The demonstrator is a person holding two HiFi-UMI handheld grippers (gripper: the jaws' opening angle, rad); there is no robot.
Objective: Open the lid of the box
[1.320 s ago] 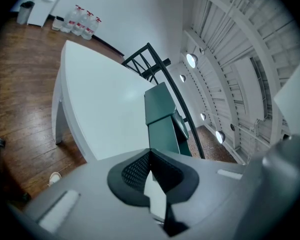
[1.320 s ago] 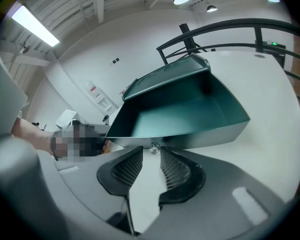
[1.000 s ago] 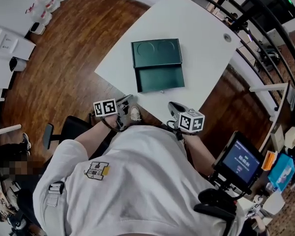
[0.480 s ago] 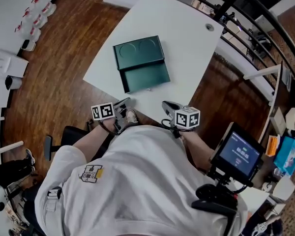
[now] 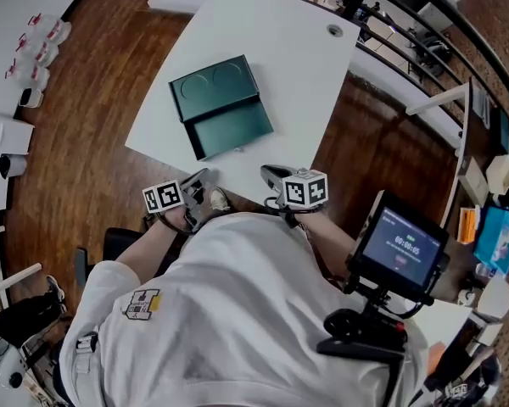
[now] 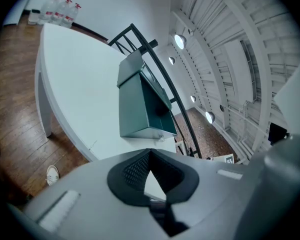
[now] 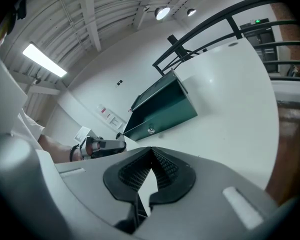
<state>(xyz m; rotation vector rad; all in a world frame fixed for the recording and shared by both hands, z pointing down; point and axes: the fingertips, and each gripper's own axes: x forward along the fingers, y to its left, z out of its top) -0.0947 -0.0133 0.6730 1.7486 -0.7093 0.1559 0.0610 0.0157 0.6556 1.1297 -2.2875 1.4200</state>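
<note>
From the head view, the green box [image 5: 219, 107] lies mid-desk [image 5: 280, 49] with its lid open, and the left gripper [image 5: 200, 178] and right gripper [image 5: 268, 173] are at the near edge, apart from it. In the left gripper view, the jaws are together and empty. In the right gripper view, the jaws are likewise closed on nothing.

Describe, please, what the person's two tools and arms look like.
The left tool and right tool each have a smooth grey body, black cross-hatched pads and a white cube printed with black square markers. The person wears a white short-sleeved T-shirt and a dark strap round the left wrist.
</note>
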